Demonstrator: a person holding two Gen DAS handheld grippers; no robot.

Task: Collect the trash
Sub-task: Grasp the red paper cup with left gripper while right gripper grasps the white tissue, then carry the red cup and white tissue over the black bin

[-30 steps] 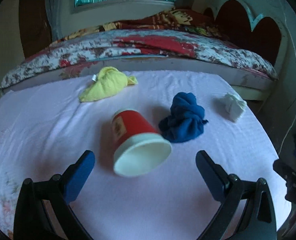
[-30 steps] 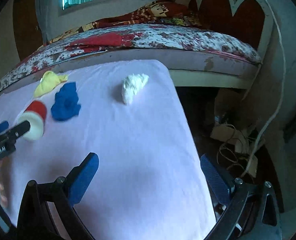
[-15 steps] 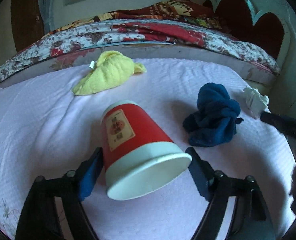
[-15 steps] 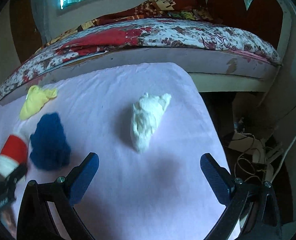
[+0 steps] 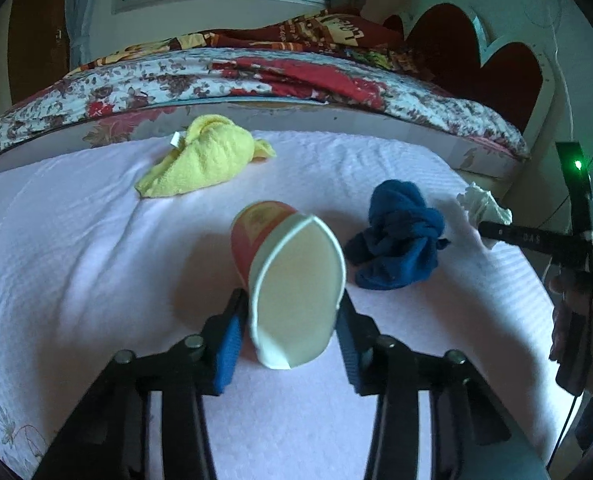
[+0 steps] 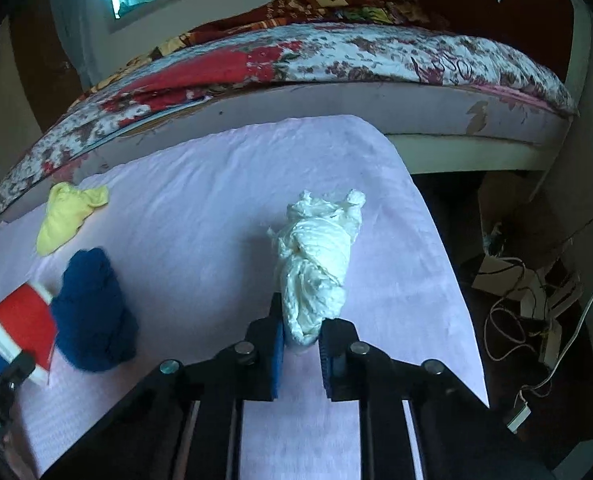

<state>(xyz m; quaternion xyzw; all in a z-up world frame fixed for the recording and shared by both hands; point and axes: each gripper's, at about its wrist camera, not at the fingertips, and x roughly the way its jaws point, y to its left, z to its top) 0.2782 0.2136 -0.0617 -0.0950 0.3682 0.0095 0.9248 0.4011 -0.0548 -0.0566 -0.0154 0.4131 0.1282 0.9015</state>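
A red paper cup (image 5: 296, 280) with a white rim lies on its side on the pale pink cloth (image 5: 76, 240). My left gripper (image 5: 290, 320) is closing on it, and the blue pads squeeze the rim into an oval. In the right wrist view a crumpled white tissue wad (image 6: 316, 256) stands between the pads of my right gripper (image 6: 302, 328), which is shut on its near end. The cup (image 6: 20, 320) also shows at that view's lower left. The tissue (image 5: 484, 204) sits near the table's right edge in the left wrist view.
A bunched blue cloth (image 5: 400, 236) lies between the cup and the tissue. A yellow cloth (image 5: 204, 156) lies farther back on the left. A bed with a floral quilt (image 6: 376, 52) runs behind the table. Cables and boxes (image 6: 528, 308) clutter the floor beyond the right edge.
Both grippers moved forward over the table. The left jaws drew in around the cup and squashed its rim. The right jaws went from wide open to shut on the tissue.
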